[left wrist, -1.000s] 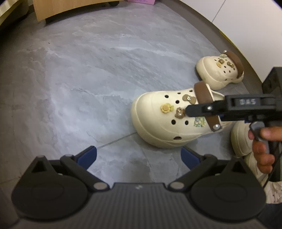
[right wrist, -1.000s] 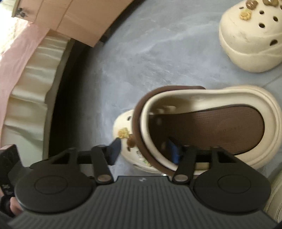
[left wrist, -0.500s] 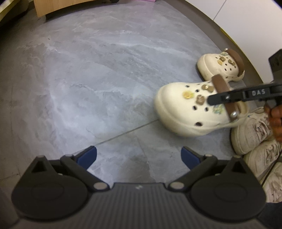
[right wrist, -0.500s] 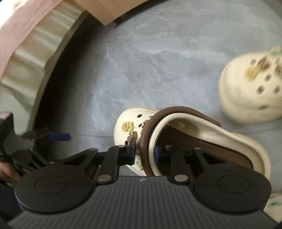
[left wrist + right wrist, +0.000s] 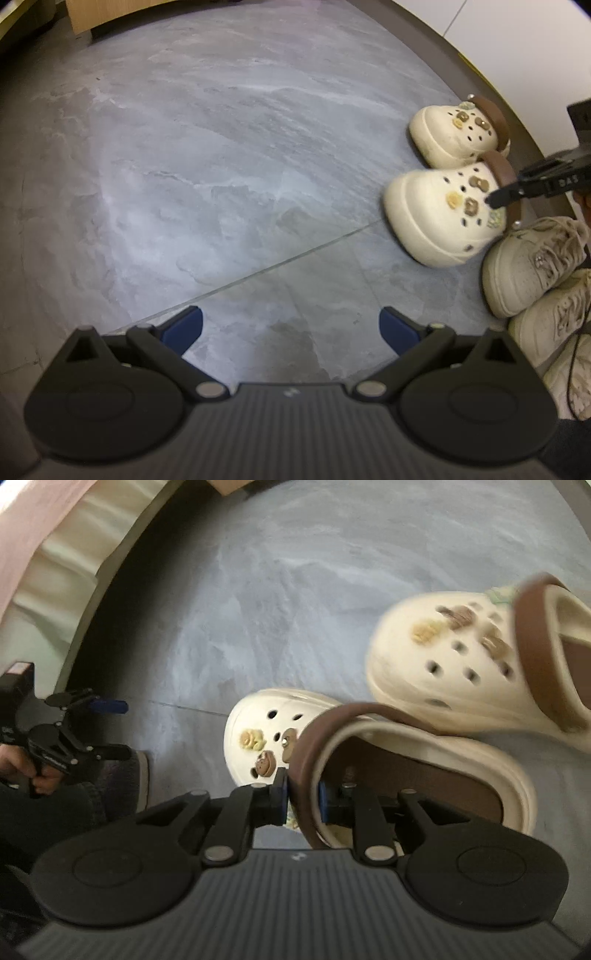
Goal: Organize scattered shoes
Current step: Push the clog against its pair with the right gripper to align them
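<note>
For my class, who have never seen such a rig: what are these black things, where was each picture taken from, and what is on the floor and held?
No robot: a person holds a hand gripper in each hand, each with a camera looking along its fingers. The left view shows the left gripper open over the grey floor. The right gripper is shut on the brown strap of a cream clog. Its jaws have just been closing. The matching clog sits beside it, and pale sneakers line the wall.
</note>
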Demonstrator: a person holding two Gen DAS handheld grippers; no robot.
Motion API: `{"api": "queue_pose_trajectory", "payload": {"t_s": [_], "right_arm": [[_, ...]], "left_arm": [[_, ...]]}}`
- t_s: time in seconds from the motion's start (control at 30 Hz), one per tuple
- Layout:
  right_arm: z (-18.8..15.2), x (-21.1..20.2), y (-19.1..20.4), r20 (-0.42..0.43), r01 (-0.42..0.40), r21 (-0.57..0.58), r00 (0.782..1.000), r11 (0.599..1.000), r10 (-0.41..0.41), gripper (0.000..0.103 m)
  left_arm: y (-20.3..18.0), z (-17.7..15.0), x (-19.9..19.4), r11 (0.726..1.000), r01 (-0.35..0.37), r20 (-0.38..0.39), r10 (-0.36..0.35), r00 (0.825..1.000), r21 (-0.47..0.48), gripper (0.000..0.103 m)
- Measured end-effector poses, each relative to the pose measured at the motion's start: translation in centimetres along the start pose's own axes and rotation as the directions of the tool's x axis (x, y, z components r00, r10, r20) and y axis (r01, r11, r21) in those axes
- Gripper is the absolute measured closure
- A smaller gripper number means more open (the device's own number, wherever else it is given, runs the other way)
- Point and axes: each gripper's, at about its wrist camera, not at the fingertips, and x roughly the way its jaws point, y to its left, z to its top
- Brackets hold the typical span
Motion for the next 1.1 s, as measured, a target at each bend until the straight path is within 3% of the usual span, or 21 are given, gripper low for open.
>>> {"api": "queue_pose_trajectory", "payload": {"t_s": [0.3, 0.43, 0.47, 0.6, 0.67, 0.73, 0.8, 0.93, 0.97, 1.0, 1.1], "right_arm": [[0.0, -1.4, -1.0, 0.040, 0.006, 0.067, 0.999, 0.998, -0.008, 0.081], [-1.0, -2.3, 0.0, 0.144, -0.054, 0.094, 0.989, 0.994, 0.041, 0.040], [-1.2, -2.5, -0.1, 0.167, -0.069, 0.103, 0.985, 0.992, 0.051, 0.037], [-2.8, -5.0, -2.0, 0.337, -0.130, 0.215, 0.940, 0.968, 0.052, 0.045], [-3.3, -5.7, -3.0, 0.390, -0.127, 0.294, 0.921, 0.947, 0.002, 0.072], [-3.6, -4.7, -3.4, 0.371, -0.131, 0.331, 0.928, 0.935, -0.001, 0.086], [-3.4, -3.3, -2.7, 0.338, -0.127, 0.316, 0.941, 0.940, 0.014, 0.086], [-3.1, -2.7, -1.7, 0.368, -0.100, 0.310, 0.930, 0.945, -0.022, 0.085], [-3.1, -2.3, -1.8, 0.346, -0.094, 0.324, 0.938, 0.941, -0.025, 0.077], [-3.0, -1.5, -2.1, 0.307, -0.082, 0.339, 0.951, 0.937, -0.028, 0.075], [-3.0, -0.1, -1.7, 0.269, -0.067, 0.357, 0.963, 0.932, -0.034, 0.074]], "left_arm": [[0.0, -0.1, 0.2, 1.000, 0.007, -0.011, -0.007, 1.000, -0.007, 0.001], [0.0, -0.1, 0.1, 1.000, 0.007, -0.009, -0.007, 1.000, -0.004, 0.001], [0.0, -0.1, 0.1, 1.000, 0.007, -0.009, -0.007, 1.000, -0.006, 0.001], [0.0, -0.1, 0.3, 1.000, 0.001, -0.008, -0.001, 1.000, -0.003, 0.001], [-0.3, 0.1, 0.4, 1.000, -0.001, 0.000, 0.001, 1.000, 0.000, 0.001], [-0.8, 0.6, 0.6, 1.000, 0.012, 0.016, -0.012, 1.000, 0.012, 0.001], [-1.9, 1.1, 1.1, 0.998, 0.018, 0.027, -0.019, 0.999, 0.055, 0.001], [-4.9, 1.9, 2.7, 0.982, 0.046, 0.036, -0.054, 0.998, 0.181, 0.001], [-5.7, 2.2, 3.5, 0.977, 0.067, 0.023, -0.074, 0.997, 0.204, 0.001], [-6.3, 2.4, 4.1, 0.973, 0.092, 0.013, -0.097, 0.995, 0.213, 0.001], [-7.6, 2.8, 5.3, 0.965, 0.136, 0.007, -0.141, 0.990, 0.226, 0.001]]}}
